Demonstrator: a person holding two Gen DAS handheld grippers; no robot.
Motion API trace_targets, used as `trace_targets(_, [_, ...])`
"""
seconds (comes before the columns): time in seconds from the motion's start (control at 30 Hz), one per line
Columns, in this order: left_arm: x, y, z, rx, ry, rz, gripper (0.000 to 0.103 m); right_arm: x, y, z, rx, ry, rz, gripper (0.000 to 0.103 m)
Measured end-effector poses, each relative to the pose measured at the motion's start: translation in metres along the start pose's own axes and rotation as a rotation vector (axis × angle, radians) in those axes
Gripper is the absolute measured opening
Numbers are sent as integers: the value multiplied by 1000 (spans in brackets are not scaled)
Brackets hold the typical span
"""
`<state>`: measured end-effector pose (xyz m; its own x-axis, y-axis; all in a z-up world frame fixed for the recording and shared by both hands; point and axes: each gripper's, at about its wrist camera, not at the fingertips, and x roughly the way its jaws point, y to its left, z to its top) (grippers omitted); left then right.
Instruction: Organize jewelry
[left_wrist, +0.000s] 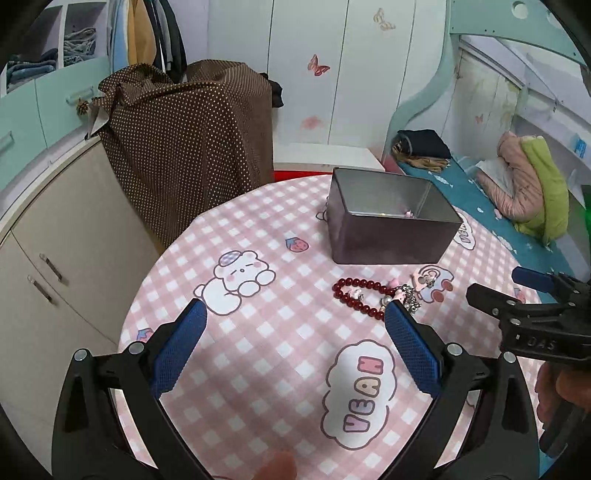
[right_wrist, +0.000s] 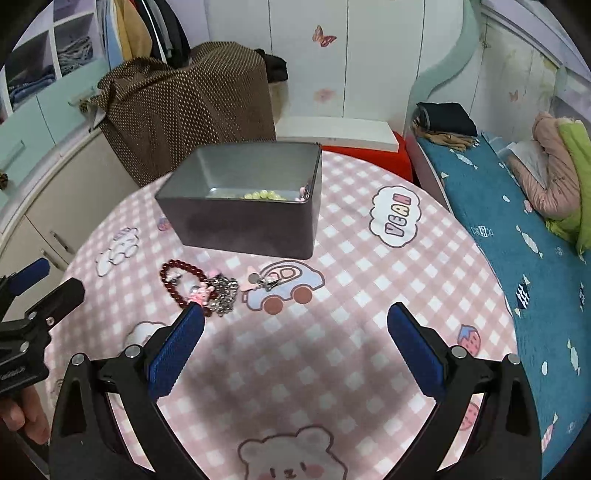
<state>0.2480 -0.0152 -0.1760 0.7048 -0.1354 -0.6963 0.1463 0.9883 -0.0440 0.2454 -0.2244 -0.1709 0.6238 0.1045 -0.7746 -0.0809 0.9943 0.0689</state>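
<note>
You are partway through. The metal box (right_wrist: 243, 206) stands open on the far part of the table (right_wrist: 369, 295), and a string of pale green beads (right_wrist: 263, 194) already lies on its floor, with a small pink piece (right_wrist: 303, 191) at its right inner wall; what that piece is, the pictures are too small to tell.

Still out on the checked cloth, just near of the box, are three things: a red bead bracelet (right_wrist: 176, 280) on the left, a silver chain (right_wrist: 223, 291) with a pink charm (right_wrist: 200, 294) bunched against the bracelet, and a little to the right a pink hair clip (right_wrist: 264, 282) lying on the printed car.

Your left gripper (left_wrist: 295, 321) has its jaws spread wide and holds nothing; its right finger sits just near of the chain in its own view. Your right gripper (right_wrist: 295, 325) is likewise wide open and empty, hovering near of the jewelry with its left finger by the charm.

By my reckoning, three pieces remain to go into the box, and the chain tangled against the bracelet may want separating first.
</note>
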Motion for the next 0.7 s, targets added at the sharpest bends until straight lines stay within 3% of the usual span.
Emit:
trace_targets(0.23, [11,-2,2,9,6,7,97,25,7,8,-48,23,0,95])
trace_targets(0.37, [19,-2,1,12,21,6,97,44,8,13,-53,57,9,85])
trace_targets(0.7, [35,-3,3,26,47,3,97,61,21,18,-94,74,6,44])
